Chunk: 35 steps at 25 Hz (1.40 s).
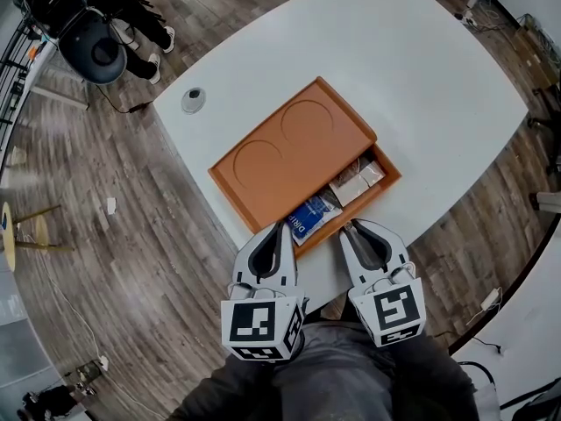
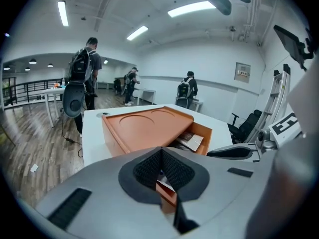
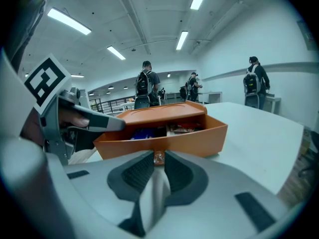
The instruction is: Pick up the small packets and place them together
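Packets lie in the open drawer of an orange box by the near edge of the white surface; bare room spreads beyond, wood floor around. Left tool is closed, empty; right tool clamps a small orange piece.

We get bright, even light from ceiling strips toward one o'clock. Fisheye bending darkens our corners, and the floor smears at nine o'clock.
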Tool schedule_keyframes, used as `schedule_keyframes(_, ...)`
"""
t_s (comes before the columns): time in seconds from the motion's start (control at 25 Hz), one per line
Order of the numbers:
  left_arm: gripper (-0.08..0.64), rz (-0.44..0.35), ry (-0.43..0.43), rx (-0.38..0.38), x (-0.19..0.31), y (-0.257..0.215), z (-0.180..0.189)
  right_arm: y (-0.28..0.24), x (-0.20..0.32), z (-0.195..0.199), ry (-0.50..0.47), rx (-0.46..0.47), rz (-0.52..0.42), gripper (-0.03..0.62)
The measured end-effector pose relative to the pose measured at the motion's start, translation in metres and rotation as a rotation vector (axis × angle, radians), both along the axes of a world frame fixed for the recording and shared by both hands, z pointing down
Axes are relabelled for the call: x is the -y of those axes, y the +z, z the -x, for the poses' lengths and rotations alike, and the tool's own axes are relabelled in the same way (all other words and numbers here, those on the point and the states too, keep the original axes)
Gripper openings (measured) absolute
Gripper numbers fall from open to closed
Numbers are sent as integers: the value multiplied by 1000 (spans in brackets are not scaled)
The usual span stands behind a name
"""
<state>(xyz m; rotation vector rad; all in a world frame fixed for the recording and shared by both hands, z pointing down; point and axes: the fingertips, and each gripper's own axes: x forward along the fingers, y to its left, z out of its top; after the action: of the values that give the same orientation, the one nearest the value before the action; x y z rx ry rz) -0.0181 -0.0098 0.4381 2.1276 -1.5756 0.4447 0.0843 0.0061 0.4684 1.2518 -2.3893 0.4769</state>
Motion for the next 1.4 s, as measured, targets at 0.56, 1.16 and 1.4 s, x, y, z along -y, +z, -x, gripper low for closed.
schedule_keyframes(0.56,-3,29,5,5,4,2,2,0,-1,1,-24,-4,-12,70)
schedule_keyframes(1.16,-3,30,-6,21,8,3,6,-1,-1,3,-24,-7,-23,67)
schedule_keyframes(1.4,-3,39,-12,23,7,4,8,0,-5,5,-32,-5,-24,67)
